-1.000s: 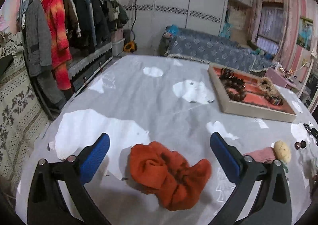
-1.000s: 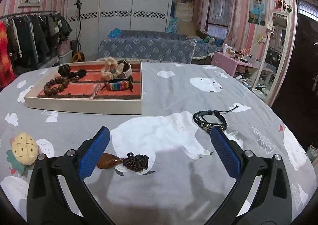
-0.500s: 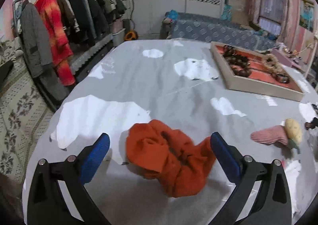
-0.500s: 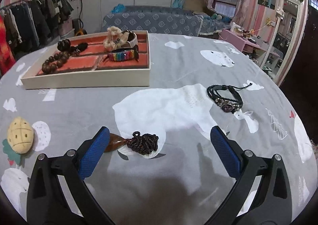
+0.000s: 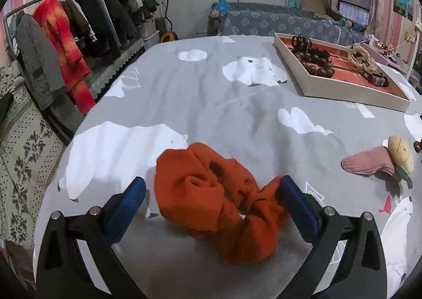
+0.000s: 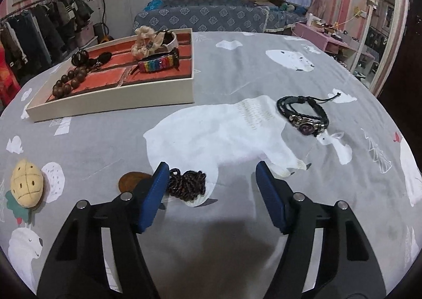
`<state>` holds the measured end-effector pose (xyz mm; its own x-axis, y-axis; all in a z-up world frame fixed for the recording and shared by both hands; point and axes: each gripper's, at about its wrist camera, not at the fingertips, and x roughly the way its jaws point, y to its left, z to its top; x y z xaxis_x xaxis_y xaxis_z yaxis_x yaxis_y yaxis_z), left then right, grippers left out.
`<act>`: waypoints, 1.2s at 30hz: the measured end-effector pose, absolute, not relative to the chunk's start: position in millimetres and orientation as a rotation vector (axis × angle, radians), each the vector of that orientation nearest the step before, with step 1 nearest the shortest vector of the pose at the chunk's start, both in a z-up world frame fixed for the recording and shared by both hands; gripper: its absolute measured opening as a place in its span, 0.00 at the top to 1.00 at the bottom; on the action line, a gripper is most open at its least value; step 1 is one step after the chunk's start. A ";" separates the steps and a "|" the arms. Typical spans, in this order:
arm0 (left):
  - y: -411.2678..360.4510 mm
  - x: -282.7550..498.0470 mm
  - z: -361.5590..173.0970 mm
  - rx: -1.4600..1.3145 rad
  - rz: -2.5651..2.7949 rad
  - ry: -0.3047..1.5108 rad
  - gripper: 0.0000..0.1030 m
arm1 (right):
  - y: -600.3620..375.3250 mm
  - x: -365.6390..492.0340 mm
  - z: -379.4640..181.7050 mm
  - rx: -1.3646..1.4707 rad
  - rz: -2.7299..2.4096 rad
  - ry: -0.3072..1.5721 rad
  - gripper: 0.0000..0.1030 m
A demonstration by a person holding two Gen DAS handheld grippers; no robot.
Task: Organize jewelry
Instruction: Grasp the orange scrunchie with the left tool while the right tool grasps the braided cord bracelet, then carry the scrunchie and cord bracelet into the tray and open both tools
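The right gripper, jaws closing but still clear of the dark braided cord at lower centre; its brown pendant trails frame-left behind the left finger. The left gripper stands released around the orange scrunchie.

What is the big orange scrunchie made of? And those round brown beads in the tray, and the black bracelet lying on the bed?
The orange scrunchie looks like soft matte fabric: it bunches in thick folds. The brown beads look like polished wood, dark with a slight shine, though glossy plastic is possible. The black bracelet seems to be braided cord or leather with metal-looking charms.
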<state>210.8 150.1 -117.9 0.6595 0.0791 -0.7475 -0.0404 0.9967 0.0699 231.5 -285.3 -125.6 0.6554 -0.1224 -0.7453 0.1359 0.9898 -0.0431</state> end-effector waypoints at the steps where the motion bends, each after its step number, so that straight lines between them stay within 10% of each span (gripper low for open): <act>1: 149.5 211.4 -118.3 0.051 0.065 0.851 0.04 | -283.9 232.2 -126.2 0.012 -0.141 0.849 0.36; 8: 148.8 214.3 -119.7 0.039 0.050 0.862 0.07 | -282.3 234.0 -128.5 0.018 -0.107 0.863 0.47; 13: 146.3 216.0 -122.8 0.035 0.027 0.879 0.26 | -273.3 235.5 -128.1 0.011 -0.065 0.863 0.72; 24: 141.2 216.0 -121.3 0.024 -0.026 0.876 0.67 | -280.8 234.8 -119.4 0.075 -0.038 0.835 0.82; 36: 134.0 224.0 -96.2 0.033 -0.035 0.847 0.80 | -284.3 237.1 -87.4 0.036 -0.008 0.775 0.82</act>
<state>224.0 134.0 -96.2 0.6621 -0.0178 -0.7492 0.0444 0.9989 0.0154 237.1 -284.3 -87.4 0.7144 0.0058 -0.6997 0.0209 0.9993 0.0295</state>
